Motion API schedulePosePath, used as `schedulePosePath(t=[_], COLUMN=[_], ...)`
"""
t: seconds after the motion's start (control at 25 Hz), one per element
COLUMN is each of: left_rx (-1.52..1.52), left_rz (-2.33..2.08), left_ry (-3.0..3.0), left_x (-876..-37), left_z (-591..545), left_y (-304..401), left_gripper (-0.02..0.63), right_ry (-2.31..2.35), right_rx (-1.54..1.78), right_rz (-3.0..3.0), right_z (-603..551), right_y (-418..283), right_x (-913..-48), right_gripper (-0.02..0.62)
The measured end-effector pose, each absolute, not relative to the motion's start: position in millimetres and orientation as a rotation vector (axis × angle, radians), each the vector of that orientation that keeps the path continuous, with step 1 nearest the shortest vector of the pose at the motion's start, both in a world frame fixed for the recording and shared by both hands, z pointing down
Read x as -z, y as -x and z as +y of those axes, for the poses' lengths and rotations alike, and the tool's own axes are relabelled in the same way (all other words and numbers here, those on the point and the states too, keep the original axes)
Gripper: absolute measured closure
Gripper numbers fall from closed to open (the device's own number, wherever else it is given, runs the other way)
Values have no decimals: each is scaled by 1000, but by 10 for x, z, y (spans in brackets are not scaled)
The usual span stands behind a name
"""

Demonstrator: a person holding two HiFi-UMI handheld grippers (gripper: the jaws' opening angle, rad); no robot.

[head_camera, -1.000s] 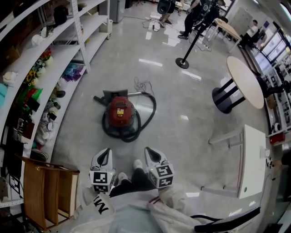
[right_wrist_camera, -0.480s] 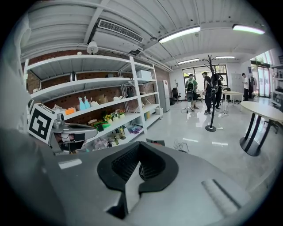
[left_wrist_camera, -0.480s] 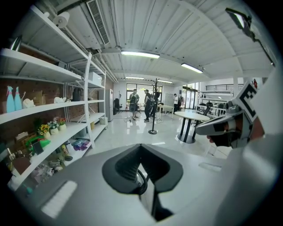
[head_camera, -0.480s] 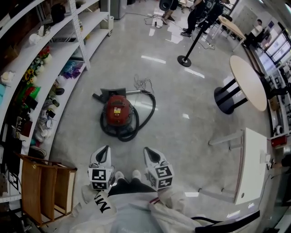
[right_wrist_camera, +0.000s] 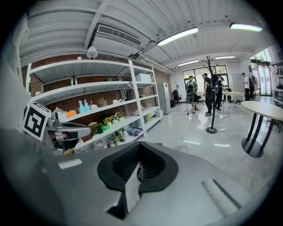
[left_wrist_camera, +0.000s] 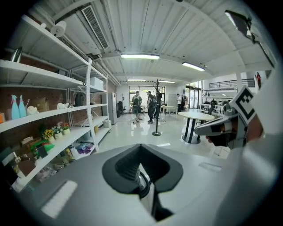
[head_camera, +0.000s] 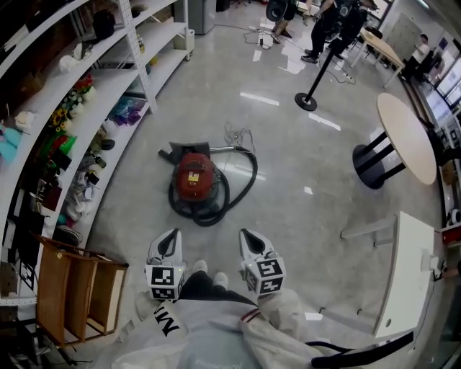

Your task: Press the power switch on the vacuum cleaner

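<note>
The red canister vacuum cleaner (head_camera: 194, 179) stands on the grey floor, ringed by its black hose (head_camera: 230, 193), with a loose cord (head_camera: 234, 134) behind it. Both grippers are held low in front of the person's body, short of the vacuum and apart from it. My left gripper (head_camera: 168, 238) is shut with nothing in it, and so is my right gripper (head_camera: 251, 236). In the left gripper view the closed jaws (left_wrist_camera: 141, 152) fill the lower frame and hide the vacuum. The right gripper view shows the same closed jaws (right_wrist_camera: 139, 150).
White shelving (head_camera: 86, 115) full of small items runs along the left. A wooden crate (head_camera: 72, 292) stands at the near left. A round table (head_camera: 407, 133), a white table (head_camera: 410, 267) and a pole stand (head_camera: 307, 101) are on the right. People (head_camera: 338, 18) stand far back.
The head view has shifted a little, so the vacuum and grippers sit slightly further right in frame. Both grippers stay shut and the vacuum has not moved on the floor.
</note>
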State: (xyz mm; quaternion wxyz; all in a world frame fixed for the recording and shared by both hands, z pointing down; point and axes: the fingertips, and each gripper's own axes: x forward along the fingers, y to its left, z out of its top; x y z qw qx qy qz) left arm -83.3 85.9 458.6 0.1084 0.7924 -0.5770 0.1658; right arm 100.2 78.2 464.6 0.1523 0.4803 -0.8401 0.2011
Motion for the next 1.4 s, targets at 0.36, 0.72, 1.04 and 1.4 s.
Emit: schedulePosePath(t=[0.36, 0.72, 1.04, 1.4], left_rx=[-505, -494, -476, -476], left_rz=[-1701, -1681, -1676, -1676], left_ry=[-2366, -2402, -2407, -2409], left_x=[-4452, -4346, -4324, -4341], left_z=[767, 714, 726, 741], left_y=[841, 984, 1012, 1018], left_gripper=[606, 606, 606, 606], right_ry=[-1360, -1365, -1350, -1345], right_rx=[-578, -536, -514, -522], right_rz=[-2463, -2474, -2464, -2465], right_z=[689, 650, 695, 706], right_y=[-824, -540, -487, -480], right_x=[-4535, -4406, -4388, -4423], right_gripper=[595, 595, 597, 596])
